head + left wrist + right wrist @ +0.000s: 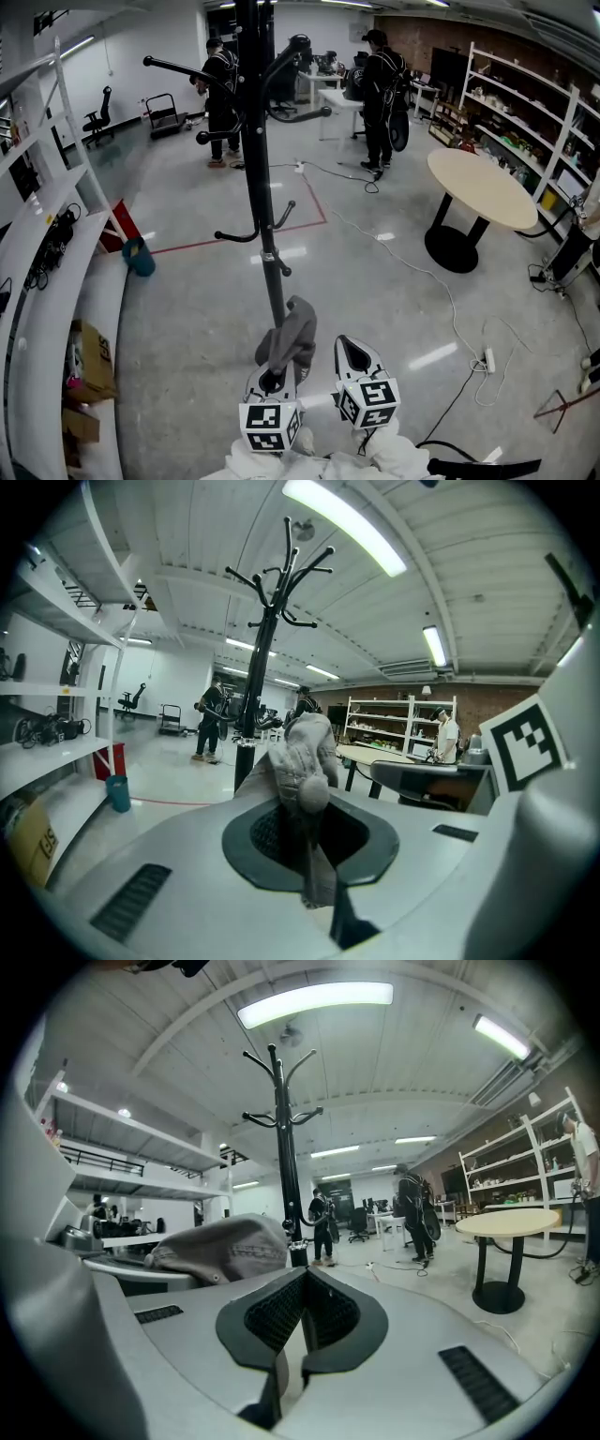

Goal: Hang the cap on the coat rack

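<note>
The left gripper (274,377) is clamping the grey cap (289,342) by a fold of its cloth, jaws squeezed almost together on it, and is holding it up in front of the person, near the foot of the coat rack (253,141) in the head view. The right gripper (356,361) is riding just beside it, jaws together with nothing between them (its own view is showing the cap off to the left). So the pick-up is looking done and the carry is looking nearly done. The cap is hanging apart from the rack, touching none of its hooks (246,234), so lifting it to a hook, settling it over the tip and letting go is what is remaining
</note>
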A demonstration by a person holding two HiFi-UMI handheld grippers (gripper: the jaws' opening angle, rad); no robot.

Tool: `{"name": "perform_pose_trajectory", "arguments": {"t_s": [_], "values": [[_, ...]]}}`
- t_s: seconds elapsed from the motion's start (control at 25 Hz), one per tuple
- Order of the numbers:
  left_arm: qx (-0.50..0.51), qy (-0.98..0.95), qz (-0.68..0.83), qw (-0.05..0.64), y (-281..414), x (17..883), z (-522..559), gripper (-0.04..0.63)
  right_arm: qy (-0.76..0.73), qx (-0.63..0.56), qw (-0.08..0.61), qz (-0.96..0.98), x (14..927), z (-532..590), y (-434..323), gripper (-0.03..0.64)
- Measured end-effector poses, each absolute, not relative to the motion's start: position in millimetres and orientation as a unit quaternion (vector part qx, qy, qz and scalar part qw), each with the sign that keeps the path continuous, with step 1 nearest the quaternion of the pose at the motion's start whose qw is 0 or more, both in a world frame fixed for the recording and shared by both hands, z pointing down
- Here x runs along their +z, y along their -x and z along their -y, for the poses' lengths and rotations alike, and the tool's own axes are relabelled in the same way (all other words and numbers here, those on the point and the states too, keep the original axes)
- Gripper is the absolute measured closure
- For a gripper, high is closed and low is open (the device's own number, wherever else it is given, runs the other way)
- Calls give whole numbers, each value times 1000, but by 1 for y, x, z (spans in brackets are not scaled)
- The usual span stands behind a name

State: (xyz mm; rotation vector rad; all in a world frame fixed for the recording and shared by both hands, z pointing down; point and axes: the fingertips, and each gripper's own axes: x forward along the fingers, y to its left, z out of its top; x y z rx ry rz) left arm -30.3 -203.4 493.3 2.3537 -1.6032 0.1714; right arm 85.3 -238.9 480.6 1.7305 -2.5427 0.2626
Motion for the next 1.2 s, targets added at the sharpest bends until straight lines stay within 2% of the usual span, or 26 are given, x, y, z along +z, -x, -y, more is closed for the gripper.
{"name": "perform_pose_trajectory", "arguments": {"t_s": [0.48, 0.88, 1.2], "values": [[55, -807, 572, 139, 13, 490, 227, 581, -543, 97, 48, 833, 485, 272, -99, 607], [50, -774, 626, 76, 27, 460, 237, 581, -516, 102, 47, 849, 476, 290, -90, 607], [76, -744, 661, 62, 49, 462, 258, 581, -513, 101, 42, 851, 473, 300, -92, 607]]}}
